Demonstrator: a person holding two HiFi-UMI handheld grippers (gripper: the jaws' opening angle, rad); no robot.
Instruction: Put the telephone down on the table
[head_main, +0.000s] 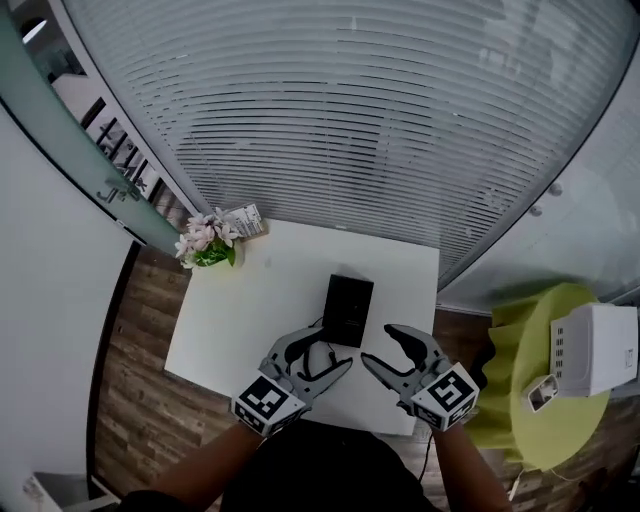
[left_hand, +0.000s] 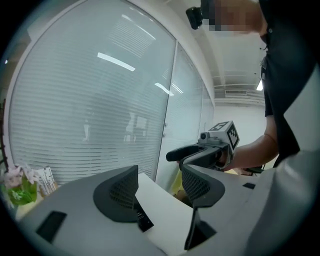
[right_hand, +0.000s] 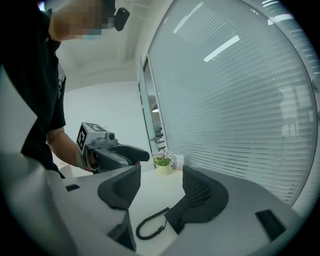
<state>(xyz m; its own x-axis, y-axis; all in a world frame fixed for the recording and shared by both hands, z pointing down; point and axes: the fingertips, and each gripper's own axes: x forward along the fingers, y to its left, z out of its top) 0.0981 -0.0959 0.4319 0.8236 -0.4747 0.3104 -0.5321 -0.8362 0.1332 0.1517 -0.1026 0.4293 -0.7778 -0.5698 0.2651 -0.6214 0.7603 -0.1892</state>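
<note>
Left tongs (head_main: 335, 350) and right tongs (head_main: 378, 345) wide apart, empty, near telephone (head_main: 348, 310)

White table (head_main: 270, 290) bears telephone (head_main: 348, 310) (flowers (head_main: 205, 243) at corner).

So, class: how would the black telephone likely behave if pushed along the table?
The telephone looks flat and boxy, so it probably slides rather than rolls or tips. Its coiled cord looks floppy and would likely trail.
</note>
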